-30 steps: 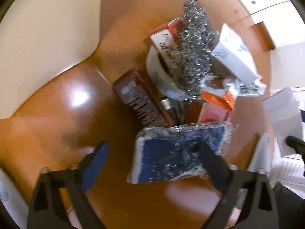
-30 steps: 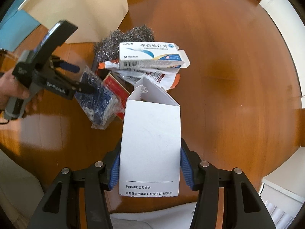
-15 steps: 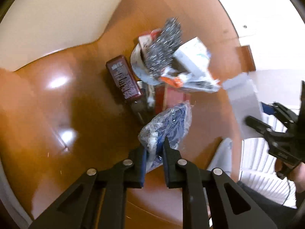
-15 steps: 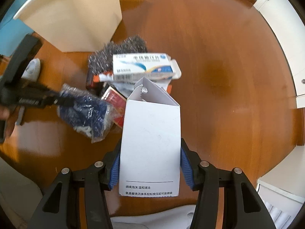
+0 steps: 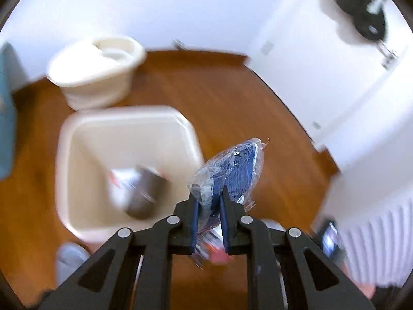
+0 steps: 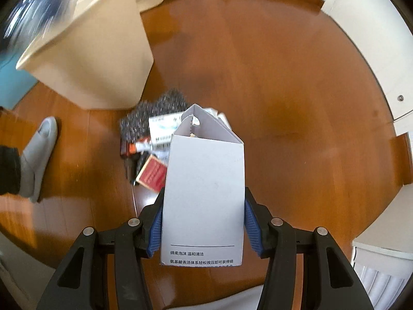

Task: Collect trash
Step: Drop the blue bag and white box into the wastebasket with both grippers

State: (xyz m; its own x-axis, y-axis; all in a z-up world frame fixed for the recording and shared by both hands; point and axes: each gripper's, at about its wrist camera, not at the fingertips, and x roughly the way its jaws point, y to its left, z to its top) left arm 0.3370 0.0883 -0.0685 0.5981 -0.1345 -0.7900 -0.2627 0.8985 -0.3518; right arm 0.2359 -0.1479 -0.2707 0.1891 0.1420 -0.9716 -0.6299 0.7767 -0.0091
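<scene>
While the left gripper [image 5: 209, 201] pinches a clear plastic packet of blue material [image 5: 232, 168] between its nearly closed jaws, the packet hangs in the air just beside the near right corner of a cream square bin [image 5: 77, 139]. That bin stands on a wooden floor [image 5: 232, 90]; inside it lie a dark grey roundish object [image 5: 144, 193] and a white wrapper with red print [image 5: 121, 178], both too blurred to name further. Behind the bin sits a cream round tub [image 5: 98, 77], close to a white wall [image 5: 180, 7]. A pale shoe [image 5: 69, 261] shows at the lower left of the left wrist view.

From the right wrist view, the right gripper [image 6: 202, 222] clamps a white carton box [image 6: 204, 193] with an opened top flap, its blue pads pressing on both sides of the box. Below it, on the floor, the rest of the trash lies in a heap: a steel wool scourer [image 6: 152, 111], a white medicine box [image 6: 162, 126], a red packet [image 6: 152, 175] and an orange-and-white wrapper [image 6: 139, 147]. The heap sits just beside the wall of the cream bin [image 6: 98, 59]. A blurred streak of the plastic packet [image 6: 38, 2] shows at the upper left, above the bin's rim. A grey slipper [image 6: 38, 155] on a person's foot stands well apart from the heap, to the left.
</scene>
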